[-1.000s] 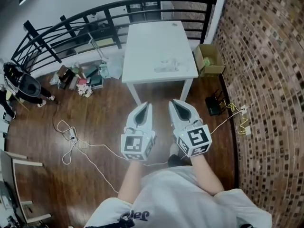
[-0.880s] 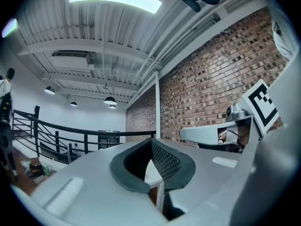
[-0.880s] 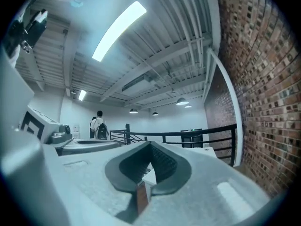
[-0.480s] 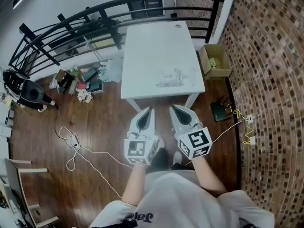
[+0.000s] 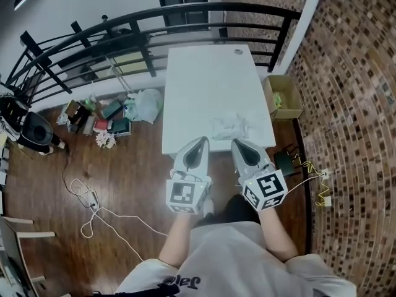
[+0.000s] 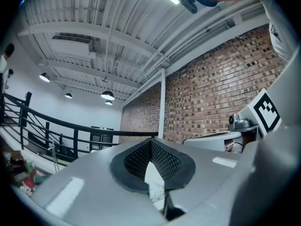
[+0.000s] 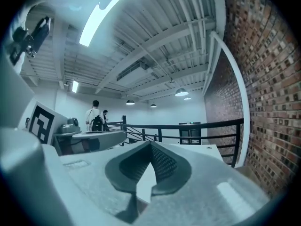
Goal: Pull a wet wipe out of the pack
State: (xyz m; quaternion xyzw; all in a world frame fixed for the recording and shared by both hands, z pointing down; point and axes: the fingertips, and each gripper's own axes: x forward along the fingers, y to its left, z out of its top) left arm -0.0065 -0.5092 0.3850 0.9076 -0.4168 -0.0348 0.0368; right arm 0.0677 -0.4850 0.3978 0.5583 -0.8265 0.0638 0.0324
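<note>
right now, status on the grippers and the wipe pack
Both shut, empty: left gripper, right gripper, at near edge of table. Untouched wipe pack lies on it just ahead of right gripper. Nothing in between.

We get bright, even indoor light; the white table [image 5: 207, 82] at 12 o'clock nearly blows out. In the right gripper view a ceiling strip [image 7: 99, 19] glares at 11 o'clock and everything looks bluish. Fisheye bends the railing [image 5: 185, 6] and brick wall [image 5: 352, 104], and the gripper views' corners go black
</note>
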